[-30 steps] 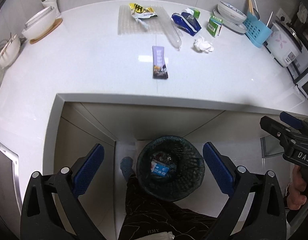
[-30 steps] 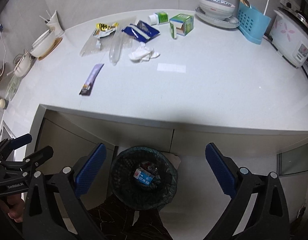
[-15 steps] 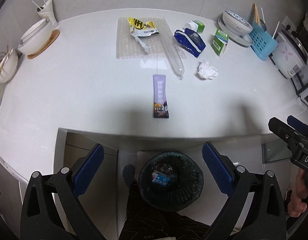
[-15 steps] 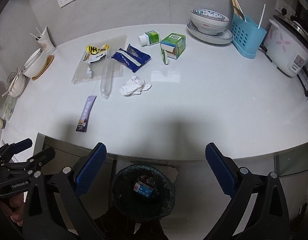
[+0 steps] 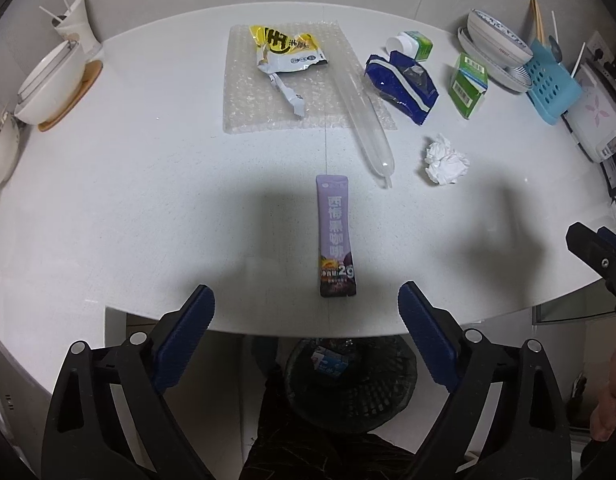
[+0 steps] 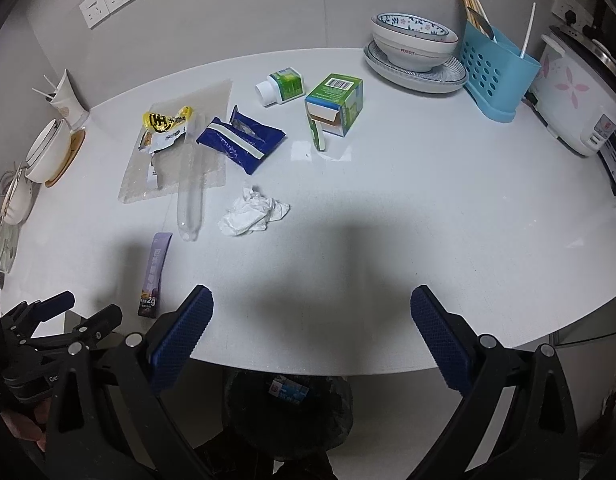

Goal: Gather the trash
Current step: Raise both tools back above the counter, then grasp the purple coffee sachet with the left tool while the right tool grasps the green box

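Both views shifted from trash bin (image 5: 350,384) to above counter; left gripper (image 5: 304,314) empty, jaws just narrowing slightly, purple sachet (image 5: 335,236) just beyond bin; right gripper (image 6: 312,320) agape, empty. Next pickup likely.

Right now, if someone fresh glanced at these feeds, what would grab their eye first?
Probably the purple sachet, lying alone on the white counter near its front edge, just ahead of the open, empty left claw. Behind it sits a litter cluster: a yellow snack bag on bubble wrap, a blue wrapper and a crumpled tissue. Below the counter edge, the black bin already holds some trash.
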